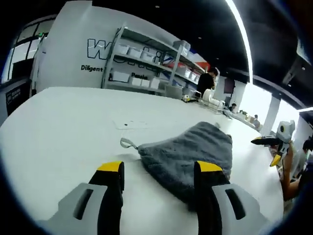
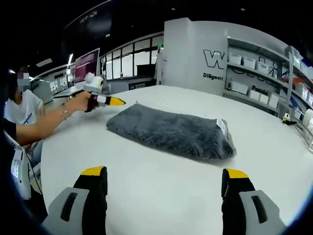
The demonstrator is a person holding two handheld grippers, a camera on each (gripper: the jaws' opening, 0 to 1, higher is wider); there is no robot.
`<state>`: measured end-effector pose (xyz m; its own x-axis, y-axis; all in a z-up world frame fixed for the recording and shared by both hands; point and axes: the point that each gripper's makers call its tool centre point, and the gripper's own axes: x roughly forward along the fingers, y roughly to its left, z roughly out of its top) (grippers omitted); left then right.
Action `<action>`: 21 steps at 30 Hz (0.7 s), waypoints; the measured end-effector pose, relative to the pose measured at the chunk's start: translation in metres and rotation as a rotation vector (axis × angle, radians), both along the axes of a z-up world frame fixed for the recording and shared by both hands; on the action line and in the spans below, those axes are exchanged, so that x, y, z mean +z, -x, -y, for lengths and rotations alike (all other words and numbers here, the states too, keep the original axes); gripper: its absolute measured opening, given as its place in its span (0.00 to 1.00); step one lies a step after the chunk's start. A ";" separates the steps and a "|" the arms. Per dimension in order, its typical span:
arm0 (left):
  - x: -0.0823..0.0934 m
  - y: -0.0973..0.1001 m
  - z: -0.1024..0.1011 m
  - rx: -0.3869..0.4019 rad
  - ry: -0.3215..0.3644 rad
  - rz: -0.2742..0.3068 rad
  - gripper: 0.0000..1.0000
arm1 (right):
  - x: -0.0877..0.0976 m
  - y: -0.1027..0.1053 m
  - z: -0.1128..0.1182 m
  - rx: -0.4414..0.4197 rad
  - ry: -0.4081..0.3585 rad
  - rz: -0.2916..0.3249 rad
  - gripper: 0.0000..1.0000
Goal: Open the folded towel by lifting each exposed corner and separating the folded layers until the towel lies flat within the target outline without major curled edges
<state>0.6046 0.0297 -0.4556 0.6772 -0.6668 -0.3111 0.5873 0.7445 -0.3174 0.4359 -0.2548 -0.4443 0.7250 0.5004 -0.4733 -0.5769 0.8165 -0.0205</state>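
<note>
A folded grey towel [image 1: 193,149] lies on the white table [image 1: 63,132], and a small loop tag [image 1: 127,143] sticks out of its near-left corner. My left gripper [image 1: 160,169] is open just in front of it, its right jaw over the towel's near edge and nothing held. In the right gripper view the towel [image 2: 171,131] lies ahead with a white label [image 2: 222,126] at its right end. My right gripper [image 2: 164,183] is open a little short of it, holding nothing. The left gripper [image 2: 110,101], held by a hand, points at the towel's left end. The right gripper [image 1: 268,148] shows beyond the towel's far side.
Faint marks [image 1: 129,123] show on the table behind the towel. Shelves [image 1: 146,63] with white boxes stand past the far edge, by a white wall with lettering. A person in a white shirt [image 2: 19,112] sits at the table's left side. A person [image 1: 206,81] stands in the background.
</note>
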 end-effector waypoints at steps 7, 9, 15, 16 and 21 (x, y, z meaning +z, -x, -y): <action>-0.009 -0.025 0.005 0.052 0.046 0.010 0.28 | 0.000 0.004 0.000 0.014 -0.046 -0.003 0.99; -0.014 -0.030 0.005 0.078 0.037 0.013 0.26 | -0.002 0.005 0.000 0.022 -0.047 -0.014 0.99; -0.017 -0.031 0.013 0.047 -0.017 0.062 0.12 | 0.002 0.005 0.005 0.008 -0.042 -0.003 0.99; -0.014 -0.032 0.013 0.048 -0.011 0.087 0.08 | 0.003 0.004 0.006 0.007 -0.045 0.001 0.99; -0.018 -0.040 0.009 0.044 -0.158 0.153 0.04 | 0.003 0.005 0.004 0.013 -0.040 0.002 0.99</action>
